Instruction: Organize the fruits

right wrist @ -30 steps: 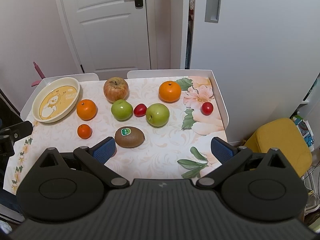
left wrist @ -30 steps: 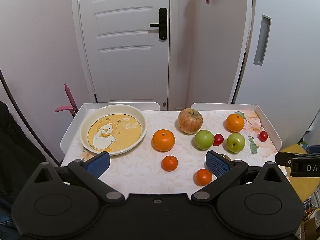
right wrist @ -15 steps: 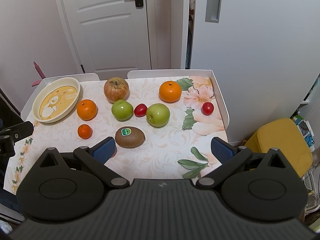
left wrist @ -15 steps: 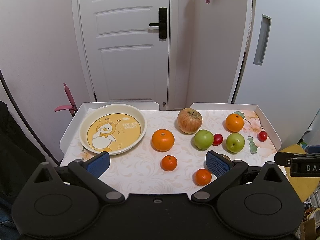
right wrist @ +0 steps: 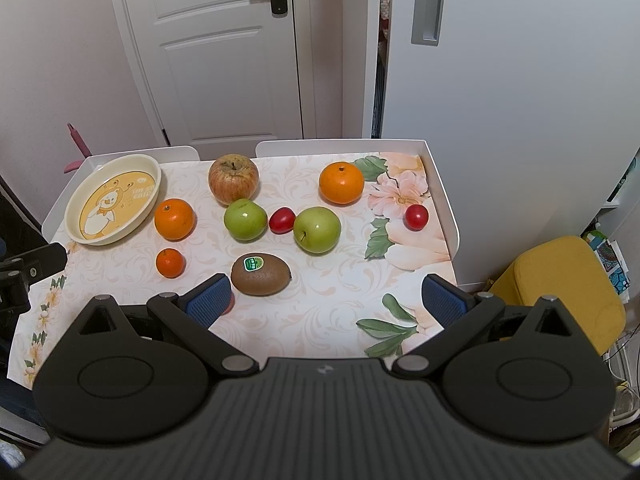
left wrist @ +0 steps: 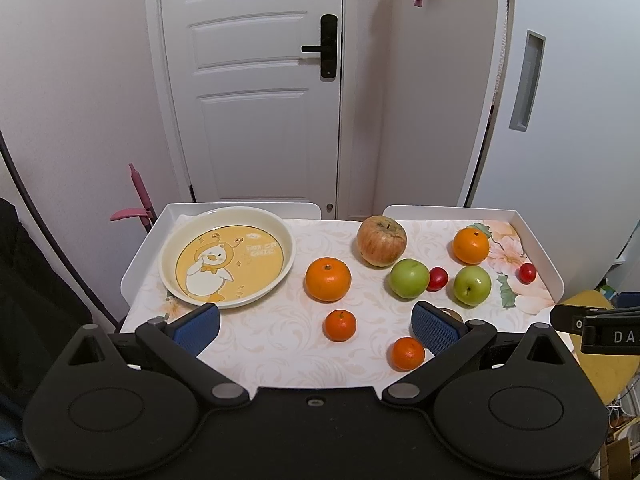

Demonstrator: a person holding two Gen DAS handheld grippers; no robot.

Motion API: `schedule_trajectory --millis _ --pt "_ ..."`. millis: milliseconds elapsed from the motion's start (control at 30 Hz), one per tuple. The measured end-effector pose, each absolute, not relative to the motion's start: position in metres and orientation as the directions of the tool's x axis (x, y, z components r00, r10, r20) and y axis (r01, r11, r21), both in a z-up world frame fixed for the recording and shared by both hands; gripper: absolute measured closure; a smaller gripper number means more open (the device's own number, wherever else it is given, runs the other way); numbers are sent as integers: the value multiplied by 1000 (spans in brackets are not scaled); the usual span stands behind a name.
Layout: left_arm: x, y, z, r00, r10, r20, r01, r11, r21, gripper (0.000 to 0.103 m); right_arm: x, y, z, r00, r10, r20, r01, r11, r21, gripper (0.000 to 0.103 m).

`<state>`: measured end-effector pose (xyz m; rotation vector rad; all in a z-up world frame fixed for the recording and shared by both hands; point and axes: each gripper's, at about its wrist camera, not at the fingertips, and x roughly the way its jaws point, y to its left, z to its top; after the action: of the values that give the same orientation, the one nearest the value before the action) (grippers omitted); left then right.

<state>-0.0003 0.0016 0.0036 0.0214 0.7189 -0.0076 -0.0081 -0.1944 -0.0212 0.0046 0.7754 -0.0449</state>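
Fruit lies loose on a white-rimmed table [left wrist: 538,242]. A cream plate with a yellow duck picture [left wrist: 227,255] [right wrist: 113,199] sits empty at the far left. Right of it are an orange [left wrist: 328,279], a red-yellow apple [left wrist: 381,240], two green apples [left wrist: 409,278] [left wrist: 472,285], a second orange [left wrist: 471,245] and two small red fruits [left wrist: 437,279] [left wrist: 527,272]. Two small tangerines [left wrist: 339,325] [left wrist: 407,353] lie nearer. A brown kiwi [right wrist: 261,273] rests in front of the right gripper. My left gripper [left wrist: 316,326] and right gripper [right wrist: 328,294] both hover open above the near edge, holding nothing.
A white door [left wrist: 256,92] and a white cabinet [right wrist: 500,80] stand behind the table. A yellow stool [right wrist: 568,284] sits to the right below table level. A pink handle [left wrist: 138,200] sticks up at the far left corner.
Both views have shifted only slightly; the fruit and plate lie where they were and both grippers stay open.
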Motion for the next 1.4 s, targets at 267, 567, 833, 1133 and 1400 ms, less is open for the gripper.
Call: schedule_trajectory --millis 267,567,833,1133,1400 --pt "-1 2 3 752 0 -659 14 1000 17 0 -7 -195 -18 713 -37 -700 41 999 -11 0" --pt "0 7 2 750 4 -661 9 1000 16 0 -7 -195 -17 713 -37 -700 41 999 -10 0" --pt "0 7 2 750 4 -662 9 1000 16 0 -8 -196 -18 716 -42 -697 44 999 -15 0" --pt "3 9 4 736 12 -676 5 1000 23 0 -4 -199 -23 696 -19 -718 30 1000 3 0" --pt "17 7 -14 734 37 -678 8 998 64 0 13 -208 -54 677 67 -733 -31 998 63 0"
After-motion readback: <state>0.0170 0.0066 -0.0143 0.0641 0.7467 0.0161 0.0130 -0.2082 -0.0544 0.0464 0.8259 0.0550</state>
